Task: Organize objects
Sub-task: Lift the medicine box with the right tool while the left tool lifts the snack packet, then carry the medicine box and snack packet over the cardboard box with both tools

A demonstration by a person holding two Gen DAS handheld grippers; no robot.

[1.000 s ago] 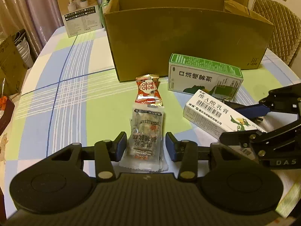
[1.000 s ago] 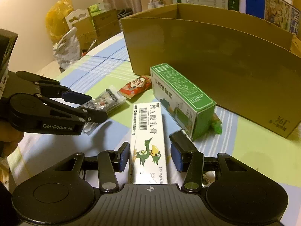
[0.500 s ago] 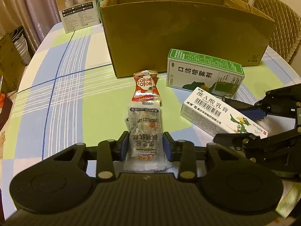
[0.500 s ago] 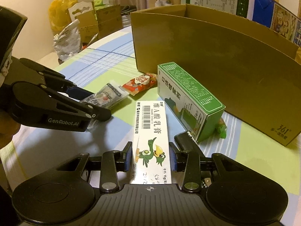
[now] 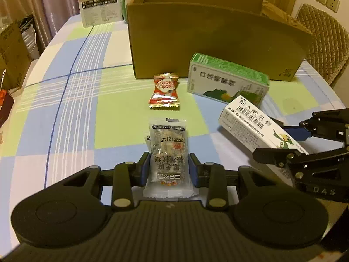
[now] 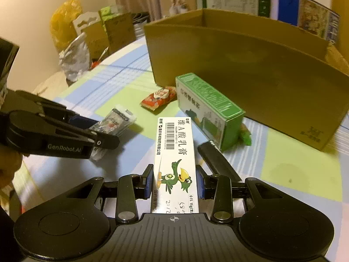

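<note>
My left gripper (image 5: 169, 168) is shut on a clear snack packet (image 5: 169, 148), whose far end sticks out over the checked tablecloth; the right wrist view shows this packet (image 6: 115, 121) in the left gripper (image 6: 106, 131). My right gripper (image 6: 175, 183) is shut on a long white ointment box (image 6: 174, 150) with a green bird print. In the left wrist view the white box (image 5: 246, 120) sits tilted in the right gripper (image 5: 274, 139). A red candy packet (image 5: 165, 91) and a green box (image 5: 226, 80) lie in front of the open cardboard box (image 5: 218, 41).
A black oblong object (image 6: 218, 161) and a small green wrapper (image 6: 245, 135) lie beside the green box (image 6: 207, 109). Printed cartons (image 5: 99, 2) stand behind the cardboard box. Bags and cartons (image 6: 72, 50) crowd the left beyond the table edge; a quilted chair (image 5: 322, 41) stands at the right.
Both grippers went from open around their items to shut on them. The snack packet and the white box now sit higher in the views, with shadows beneath their far ends.
</note>
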